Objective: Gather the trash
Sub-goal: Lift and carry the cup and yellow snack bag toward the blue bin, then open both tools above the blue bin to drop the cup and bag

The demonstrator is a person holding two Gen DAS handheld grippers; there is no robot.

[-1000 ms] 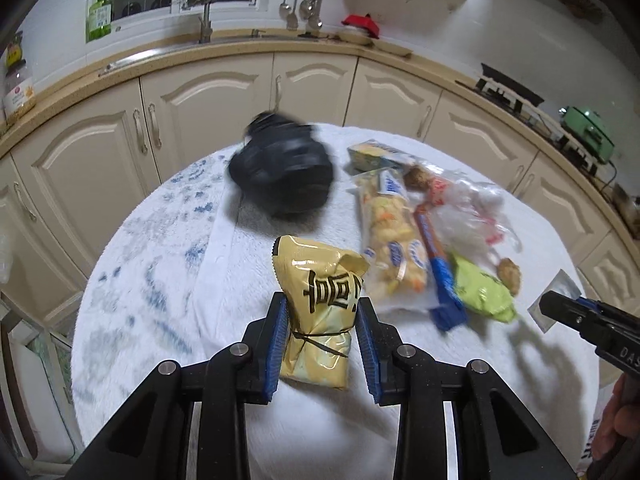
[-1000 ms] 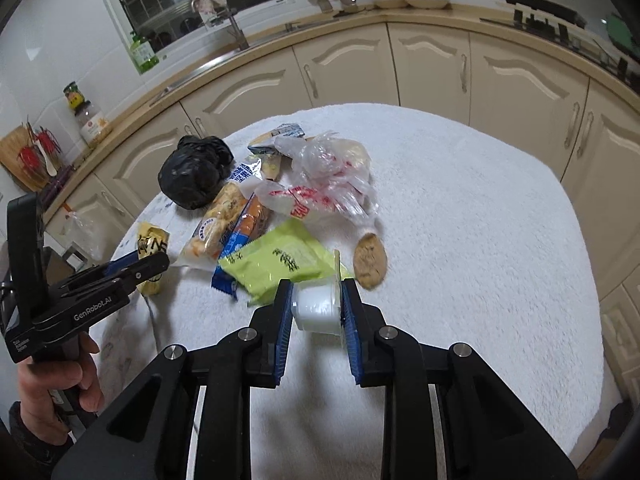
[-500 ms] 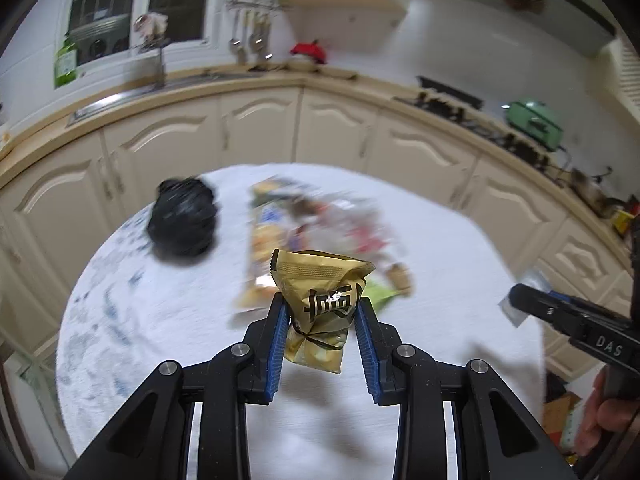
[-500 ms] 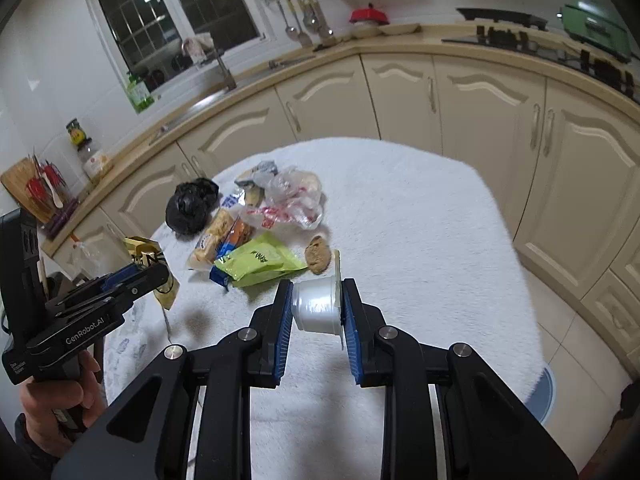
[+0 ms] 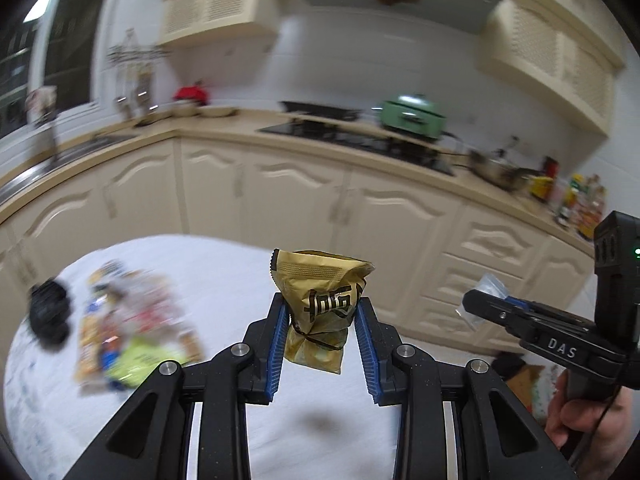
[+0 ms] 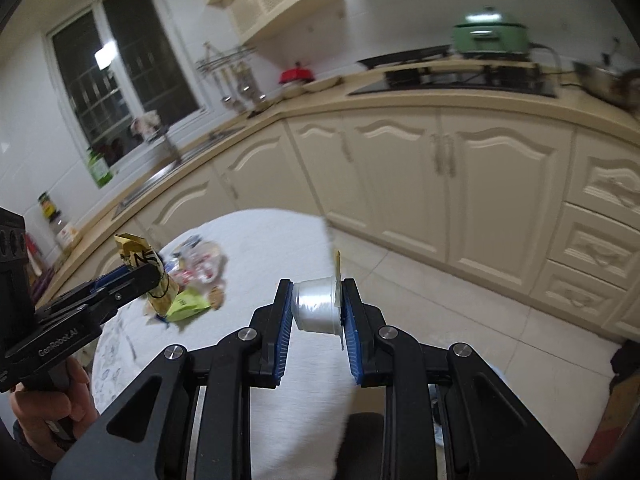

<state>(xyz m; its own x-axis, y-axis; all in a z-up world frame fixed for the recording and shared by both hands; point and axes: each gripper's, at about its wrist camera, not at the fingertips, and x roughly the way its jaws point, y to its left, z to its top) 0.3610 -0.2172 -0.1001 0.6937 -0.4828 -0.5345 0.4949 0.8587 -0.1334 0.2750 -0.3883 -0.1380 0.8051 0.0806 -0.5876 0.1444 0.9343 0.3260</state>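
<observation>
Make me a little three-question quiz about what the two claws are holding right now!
1. True or false: the left claw is shut on a gold snack packet.
2. What does the right claw hold? A) a cookie B) a small clear plastic cup C) a black bag
3. Fill in: the leftover wrappers lie on a table under a ____ cloth.

Key: 1 true; 2 B; 3 white.
</observation>
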